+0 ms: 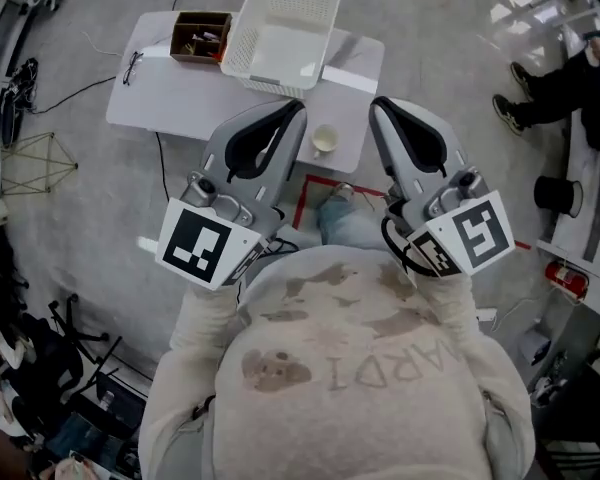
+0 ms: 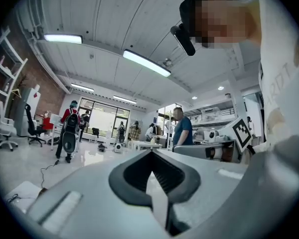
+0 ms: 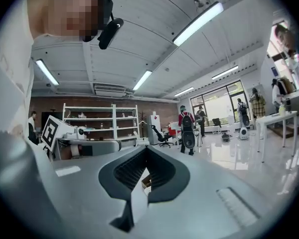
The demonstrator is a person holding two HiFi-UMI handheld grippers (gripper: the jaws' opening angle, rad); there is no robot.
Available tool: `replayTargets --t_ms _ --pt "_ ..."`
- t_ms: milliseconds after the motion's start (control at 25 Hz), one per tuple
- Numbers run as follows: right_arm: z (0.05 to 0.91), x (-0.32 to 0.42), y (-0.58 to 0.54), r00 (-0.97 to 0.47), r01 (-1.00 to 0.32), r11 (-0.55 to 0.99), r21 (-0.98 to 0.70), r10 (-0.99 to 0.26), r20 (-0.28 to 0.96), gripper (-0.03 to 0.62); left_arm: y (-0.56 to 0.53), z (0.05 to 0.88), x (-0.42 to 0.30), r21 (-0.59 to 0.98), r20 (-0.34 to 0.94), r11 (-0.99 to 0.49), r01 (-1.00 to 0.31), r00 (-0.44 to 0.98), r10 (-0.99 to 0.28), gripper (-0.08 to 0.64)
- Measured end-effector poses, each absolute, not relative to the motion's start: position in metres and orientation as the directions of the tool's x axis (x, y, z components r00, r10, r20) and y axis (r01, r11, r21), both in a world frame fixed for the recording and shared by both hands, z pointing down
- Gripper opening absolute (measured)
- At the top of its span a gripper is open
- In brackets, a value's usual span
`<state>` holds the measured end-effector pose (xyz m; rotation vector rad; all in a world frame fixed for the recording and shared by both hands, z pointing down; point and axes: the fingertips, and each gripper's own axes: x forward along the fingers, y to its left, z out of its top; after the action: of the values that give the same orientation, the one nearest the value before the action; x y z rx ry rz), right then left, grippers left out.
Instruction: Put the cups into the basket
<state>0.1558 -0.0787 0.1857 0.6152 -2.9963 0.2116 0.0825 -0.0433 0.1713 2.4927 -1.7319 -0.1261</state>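
One small pale cup point(image 1: 324, 141) stands upright near the front edge of the white table point(image 1: 160, 98). The white slatted basket point(image 1: 242, 30) sits at the table's back, with nothing visible inside. My left gripper point(image 1: 296, 108) and right gripper point(image 1: 379, 105) are held high near my chest, well above the table. The cup shows between them. Both are shut with nothing held. The left gripper point(image 2: 150, 156) and right gripper point(image 3: 147, 151) views look out across the room and show neither cup nor basket.
A brown box point(image 1: 200, 36) of small items stands left of the basket, and a pair of glasses point(image 1: 131, 66) lies at the table's left edge. Red tape point(image 1: 302, 200) marks the floor. A seated person's shoes point(image 1: 514, 96) are at the right. Several people stand in the room beyond.
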Motion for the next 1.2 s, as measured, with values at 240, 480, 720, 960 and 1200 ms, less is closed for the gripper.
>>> replayTargets --t_ms 240,480,720,960,1200 --pt "0.198 0.152 -0.103 -0.968 -0.238 0.959 -0.152 -0.221 0.121 0.028 -0.047 0.172 0.085 0.14 0.0 -0.18 -0.974 0.182 -0.983 0.0" --pt "0.235 0.139 -0.121 -0.979 -0.165 0.964 -0.207 -0.134 0.155 0.028 -0.047 0.191 0.078 0.148 0.043 -0.072 -0.986 0.079 -0.996 0.0" --pt "0.284 0.126 -0.134 -0.96 -0.177 0.958 -0.225 -0.117 0.256 0.028 -0.045 0.206 0.063 0.154 0.07 -0.018 -0.988 0.029 -0.997 0.0" --pt "0.352 0.118 -0.146 -0.906 -0.243 0.938 -0.249 -0.128 0.403 0.029 -0.051 0.227 0.042 0.179 0.087 -0.016 -0.984 0.032 -0.996 0.0" --pt "0.437 0.117 -0.157 -0.818 -0.309 0.912 -0.271 -0.109 0.565 0.043 -0.069 0.25 0.02 0.207 0.107 -0.014 -0.978 0.037 -0.994 0.0"
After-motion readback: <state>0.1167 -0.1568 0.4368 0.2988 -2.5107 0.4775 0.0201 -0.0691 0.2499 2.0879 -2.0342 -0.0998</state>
